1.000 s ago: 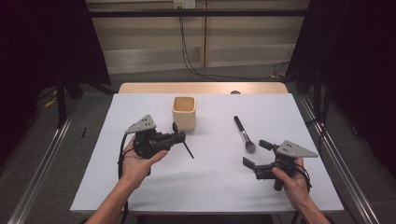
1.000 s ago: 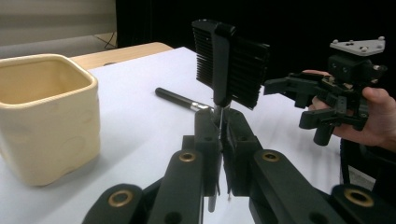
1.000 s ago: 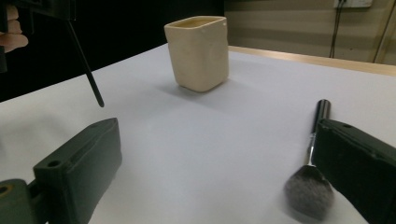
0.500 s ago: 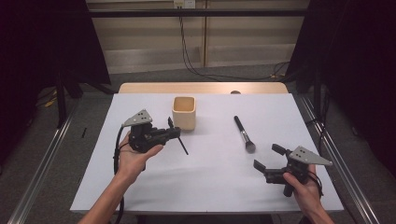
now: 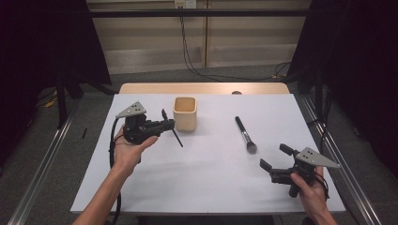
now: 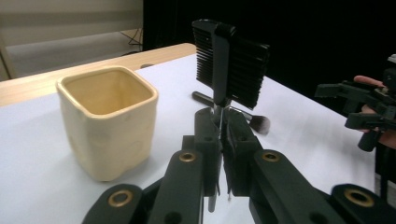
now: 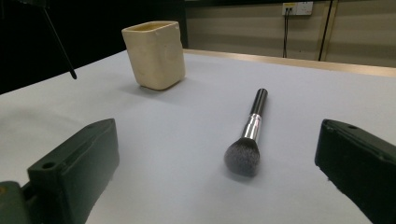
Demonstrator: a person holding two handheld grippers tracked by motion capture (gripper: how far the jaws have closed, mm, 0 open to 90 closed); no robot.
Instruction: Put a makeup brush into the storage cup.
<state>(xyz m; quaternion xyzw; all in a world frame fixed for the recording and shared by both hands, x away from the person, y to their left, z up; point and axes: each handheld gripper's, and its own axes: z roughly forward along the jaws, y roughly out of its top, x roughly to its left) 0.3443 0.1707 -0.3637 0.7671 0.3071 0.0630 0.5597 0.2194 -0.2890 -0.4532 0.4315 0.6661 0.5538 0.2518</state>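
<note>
My left gripper (image 5: pixel 166 125) is shut on a black tail comb (image 5: pixel 172 129), held off the table just left of a cream square cup (image 5: pixel 184 114). In the left gripper view the comb's toothed head (image 6: pixel 233 60) stands above the closed jaws (image 6: pixel 220 123), with the cup (image 6: pixel 109 119) to their left. A makeup brush (image 5: pixel 245 134) lies flat on the white table, bristles toward me. My right gripper (image 5: pixel 274 155) is open near the front right, and the brush (image 7: pixel 250 130) lies ahead between its spread jaws (image 7: pixel 218 140), untouched.
The cup (image 7: pixel 154 53) stands at the back of the white table top (image 5: pixel 211 178). A wooden strip (image 5: pixel 202 88) borders the far edge. Metal rails (image 5: pixel 47 164) run along both sides, and cables hang behind.
My left hand has lifted the comb and drawn it left, away from the table. The right hand has slid right, toward the table's front right corner.
</note>
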